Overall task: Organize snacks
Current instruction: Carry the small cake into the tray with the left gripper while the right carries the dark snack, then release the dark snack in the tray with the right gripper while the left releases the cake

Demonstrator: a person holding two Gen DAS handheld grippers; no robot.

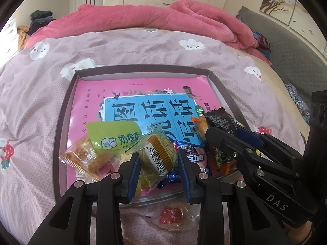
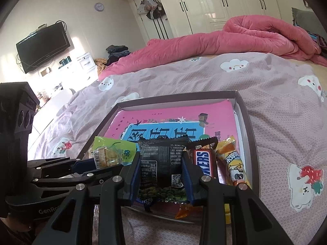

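Both clamped: left tool (image 1: 158,163) grips a clear-wrapped cake (image 1: 157,155), right tool (image 2: 161,175) a black snack packet (image 2: 163,163), above the tray (image 1: 61,110).

Both tongs closed on packets
The left tongs (image 1: 158,163) and right tongs (image 2: 161,175) are angled downward, side by side over the near edge of the box (image 1: 61,110).

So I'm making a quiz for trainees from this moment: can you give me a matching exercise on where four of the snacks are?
Things:
1. Barcoded green-speckled cake
2. Black packet
3. Snickers bar
4. Red candy

Places:
A. On the bedspread, outside the box
B. Gripped in the left claw
C. Lying in the box, ungripped
D. Gripped in the right claw

Pairs: 1-B, 2-D, 3-C, 4-A
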